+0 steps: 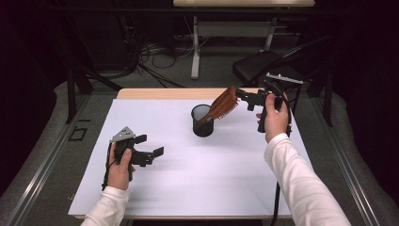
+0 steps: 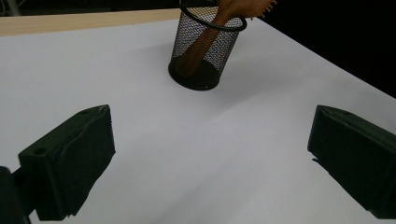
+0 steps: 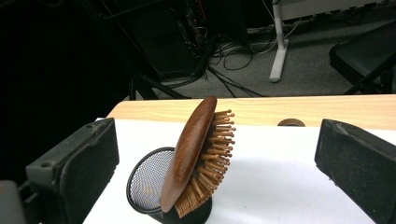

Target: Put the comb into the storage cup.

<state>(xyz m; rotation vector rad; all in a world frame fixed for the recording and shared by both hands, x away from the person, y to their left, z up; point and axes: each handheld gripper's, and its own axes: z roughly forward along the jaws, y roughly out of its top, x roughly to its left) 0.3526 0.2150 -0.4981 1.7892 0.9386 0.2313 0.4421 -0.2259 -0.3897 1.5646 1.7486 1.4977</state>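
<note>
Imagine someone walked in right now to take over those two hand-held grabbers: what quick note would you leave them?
Left gripper: open, holding nothing, low over the white table, left of the cup.
Right gripper: fingers spread wide and apart from the brush, just right of its head.
Wooden hairbrush: handle down in the black mesh cup, head leaning out over the rim to the right.
Done: brush stands in the cup, released.
Left: probably just draw the right gripper clear.

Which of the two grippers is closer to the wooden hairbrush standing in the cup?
The right gripper. It hangs open just beside the hairbrush head, which leans out of the mesh cup. The left gripper is open too, farther off over the white table.
</note>
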